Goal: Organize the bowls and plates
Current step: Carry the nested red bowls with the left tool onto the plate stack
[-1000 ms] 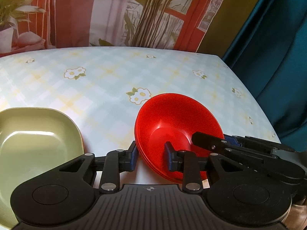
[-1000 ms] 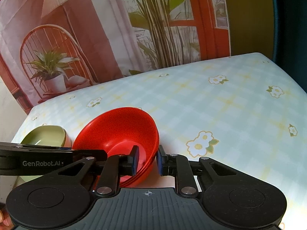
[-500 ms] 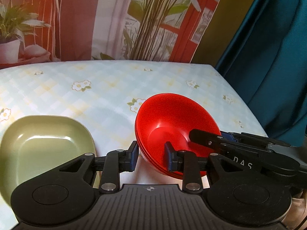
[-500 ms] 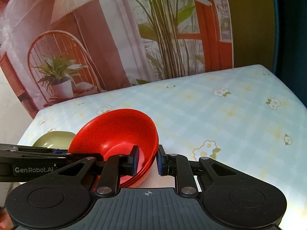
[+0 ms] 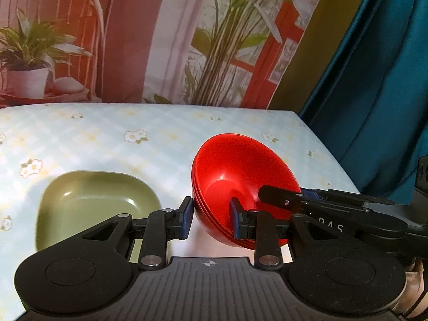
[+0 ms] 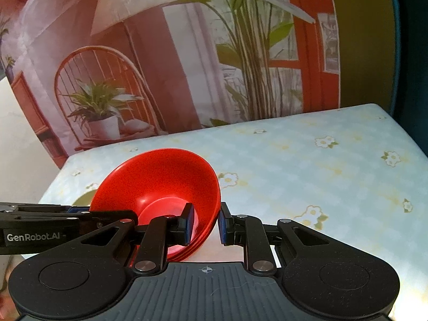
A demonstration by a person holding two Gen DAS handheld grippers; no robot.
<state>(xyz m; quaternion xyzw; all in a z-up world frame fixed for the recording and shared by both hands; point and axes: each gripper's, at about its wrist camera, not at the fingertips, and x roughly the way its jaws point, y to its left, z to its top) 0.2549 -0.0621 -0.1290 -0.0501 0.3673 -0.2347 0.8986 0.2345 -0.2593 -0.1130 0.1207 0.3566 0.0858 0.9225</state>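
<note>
Both cameras ride low behind their own fingers, tilted down across the bench [image 5: 160, 139]. The left view faces slightly rightward, the right view slightly leftward. Both crowd close on the same red bowls [image 5: 240, 171] [image 6: 165, 179] and printed backdrop [image 5: 160, 40].

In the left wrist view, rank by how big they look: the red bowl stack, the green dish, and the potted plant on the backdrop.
1. Green dish and red bowl stack: near equal in the frame; the bowls are held nearer the camera, so unranked.
2. Potted plant: smallest, a printed picture on the backdrop, cut by the frame edge.
</note>
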